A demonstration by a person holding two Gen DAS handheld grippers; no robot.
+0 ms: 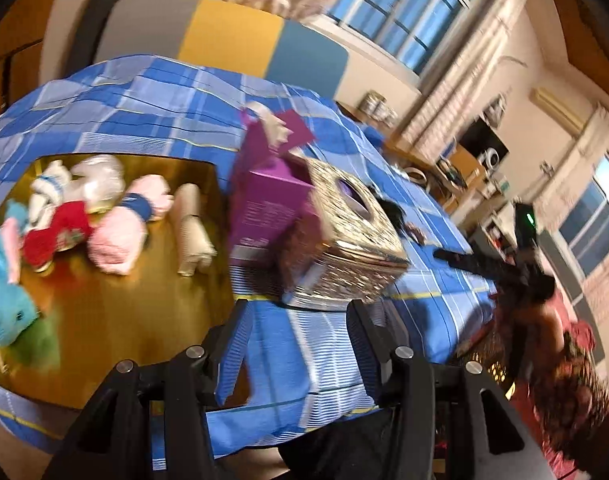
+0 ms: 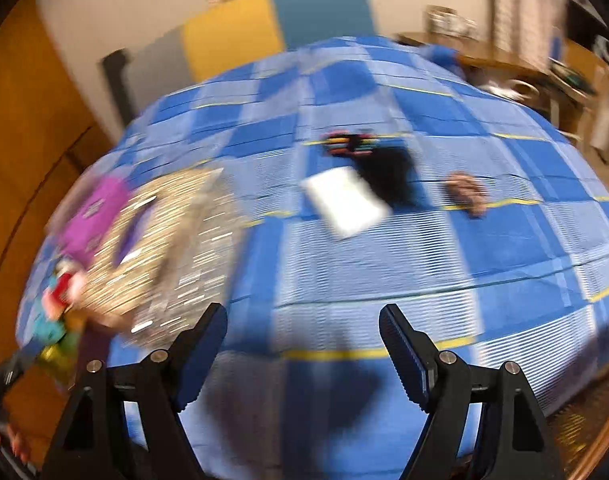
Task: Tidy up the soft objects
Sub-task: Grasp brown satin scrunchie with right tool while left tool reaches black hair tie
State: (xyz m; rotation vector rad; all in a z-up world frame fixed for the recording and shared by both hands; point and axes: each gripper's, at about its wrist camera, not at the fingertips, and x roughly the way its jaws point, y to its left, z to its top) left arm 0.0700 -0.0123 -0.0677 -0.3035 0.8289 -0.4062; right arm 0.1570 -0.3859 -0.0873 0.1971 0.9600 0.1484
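- The cloth [image 1: 152, 100], blue plaid, covers the whole table; on it, at the left in the left wrist view, lies a gold tray [image 1: 116, 320].
- The tray already holds the gathered toys: a blue plush [image 1: 8, 308] at its near edge, a pink one [image 1: 120, 236], a red one [image 1: 56, 232], a white one [image 1: 100, 178] and a beige one [image 1: 192, 236], all close together. That part of the sorting looks done.
- A tissue box [image 1: 344, 248] and a purple box [image 1: 264, 208] stand touching each other just beside the tray; I judge neither to be part of the soft sorting.
- Further across the cloth, in the right wrist view, lie a white pad [image 2: 346, 202], a dark bundle [image 2: 388, 172] with coloured pens at its far end, and a small brown item [image 2: 468, 192]. Blur is heavy there, so the brown item may be a soft thing left to collect, but I cannot be sure.
- The left gripper [image 1: 296, 328] has its jaws spread wide and holds nothing, hovering over the cloth just in front of the tissue box.
- The right gripper [image 2: 302, 332] is likewise spread wide and empty, above bare cloth, well apart from the brown item.
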